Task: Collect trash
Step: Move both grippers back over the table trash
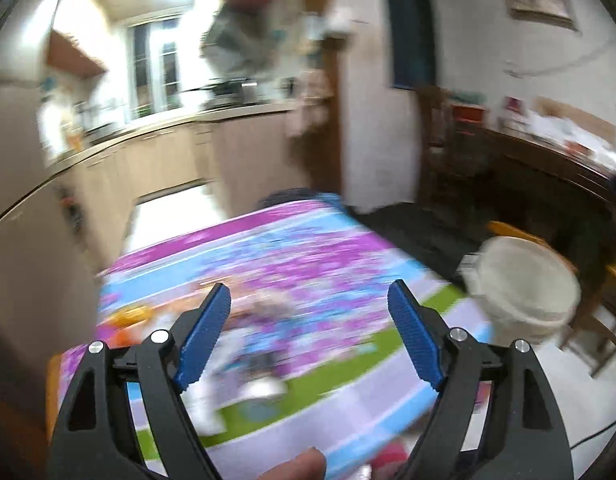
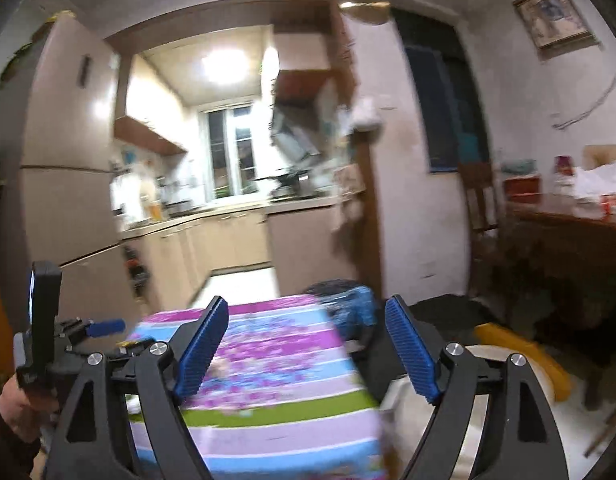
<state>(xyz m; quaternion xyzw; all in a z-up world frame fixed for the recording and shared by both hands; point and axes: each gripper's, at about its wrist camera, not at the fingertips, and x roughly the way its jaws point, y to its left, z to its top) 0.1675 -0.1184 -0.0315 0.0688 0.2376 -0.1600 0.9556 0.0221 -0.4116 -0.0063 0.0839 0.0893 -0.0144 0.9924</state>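
Nearest the lens, the left tongs [image 1: 310, 306] are standing spread wide with nothing between the blue pads, and a fingertip [image 1: 303, 465] is showing at the bottom edge. The right tongs [image 2: 307, 318] are likewise spread and holding nothing. Both are hanging over the surface [image 1: 348, 396] with its flowered, striped cloth, and both views are smearing badly.

Just beyond the left tongs, small blurred items are lying on the cloth: an orange piece [image 1: 131, 316] near the left edge and a muddle of pale scraps [image 1: 259, 360] in the middle, probably the trash to be collected, though their kind cannot be told. A pale round bucket [image 1: 524, 280] is sitting just off the surface's right edge, likely the bin; a dark bag with blue [image 2: 348, 308] is lying past the far end.

The risks, as I judge them: with the picture this smeared, a reach made now is likely to land off target, dragging the cloth and scattering the scraps, or closing on fabric instead of trash. The two tongs are working close together and could knock each other.

Only the left view is showing the scraps and the bucket whole. The right view is hiding them, showing just a sliver of the bucket behind its right finger, yet it alone is revealing the other hand [image 2: 15, 412] gripping the left device beside it, and the kitchen [image 2: 227, 184] far behind more squarely.
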